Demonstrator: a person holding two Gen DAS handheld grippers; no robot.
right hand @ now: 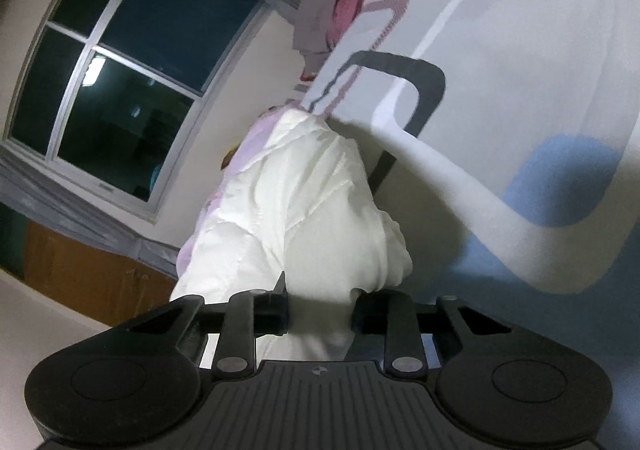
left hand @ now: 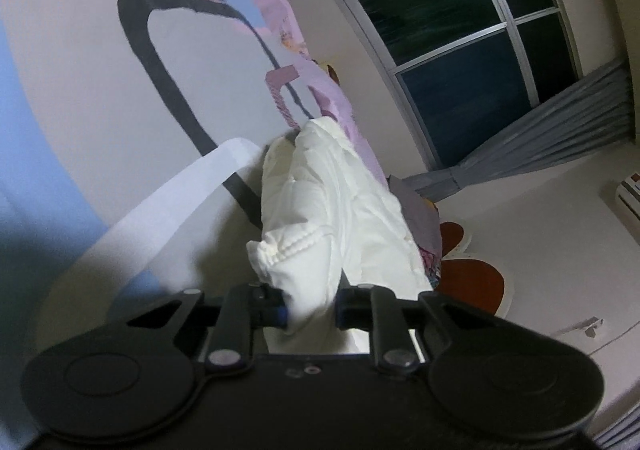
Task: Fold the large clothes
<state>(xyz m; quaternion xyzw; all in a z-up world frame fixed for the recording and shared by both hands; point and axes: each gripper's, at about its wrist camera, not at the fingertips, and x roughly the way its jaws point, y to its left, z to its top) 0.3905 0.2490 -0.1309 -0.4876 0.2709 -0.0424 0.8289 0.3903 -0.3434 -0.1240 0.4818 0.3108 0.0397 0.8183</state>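
On patterned bedsheet [left hand: 80, 98]: white quilted garment [left hand: 320, 202] pinched by left tongs [left hand: 311, 308] and right tongs [right hand: 320, 310].

Indoor artificial light, dim overall; window [left hand: 460, 50] dark, with lamp glare on the glass. White garment [right hand: 304, 202] near overexposed. Soft shadows on bedsheet [left hand: 80, 110]. Strong fisheye bending (edges vignetted), slight motion blur.
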